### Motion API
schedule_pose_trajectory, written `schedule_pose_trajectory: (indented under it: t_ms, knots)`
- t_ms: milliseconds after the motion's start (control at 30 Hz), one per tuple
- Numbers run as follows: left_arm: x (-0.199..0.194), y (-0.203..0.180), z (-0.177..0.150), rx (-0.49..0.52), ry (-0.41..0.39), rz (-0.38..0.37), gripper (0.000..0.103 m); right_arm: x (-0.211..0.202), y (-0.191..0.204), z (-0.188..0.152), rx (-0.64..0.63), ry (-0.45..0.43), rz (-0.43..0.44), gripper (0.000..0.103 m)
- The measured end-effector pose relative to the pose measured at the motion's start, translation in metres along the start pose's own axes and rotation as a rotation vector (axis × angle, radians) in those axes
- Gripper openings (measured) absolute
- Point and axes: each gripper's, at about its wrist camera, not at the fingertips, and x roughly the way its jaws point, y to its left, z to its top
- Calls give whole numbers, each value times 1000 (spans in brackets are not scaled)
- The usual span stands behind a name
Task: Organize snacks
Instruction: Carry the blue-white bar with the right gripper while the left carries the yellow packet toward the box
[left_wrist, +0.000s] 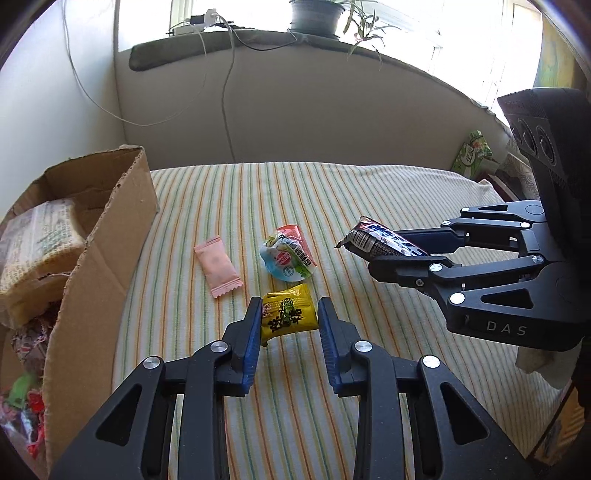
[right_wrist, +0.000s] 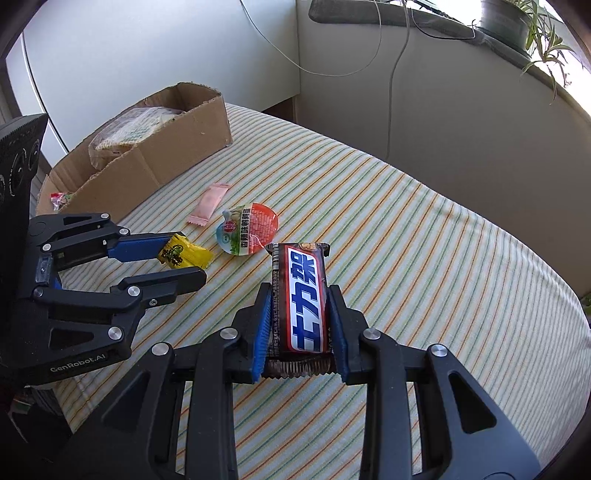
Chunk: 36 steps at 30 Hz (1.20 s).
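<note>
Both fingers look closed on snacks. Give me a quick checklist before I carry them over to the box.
1. Right gripper clamped on chocolate bar: ok.
2. Left gripper pinching yellow packet: cannot tell, its right side shows a gap.
3. Cardboard box open on top: ok.
4. Free room inside box: cannot tell.
5. Pink sachet and jelly cup left on the cloth: ok.

Glossy wrappers (right_wrist: 299, 295), matt cardboard box (right_wrist: 177, 147)
</note>
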Motion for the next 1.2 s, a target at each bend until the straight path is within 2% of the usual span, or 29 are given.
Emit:
schedule_pose_trajectory:
  t_ms: [433, 700, 1200]
  knots:
    - [-62, 3, -7, -9, -129, 36, 28, -37, 28, 0, -19, -63, 15, 30]
    - [-85, 11, -12, -9, -169, 57, 28, -43, 54, 5, -54, -72, 21, 30]
    - [-127, 71, -21, -88, -232, 160, 28, -47, 111, 44, -142, -125, 99, 30]
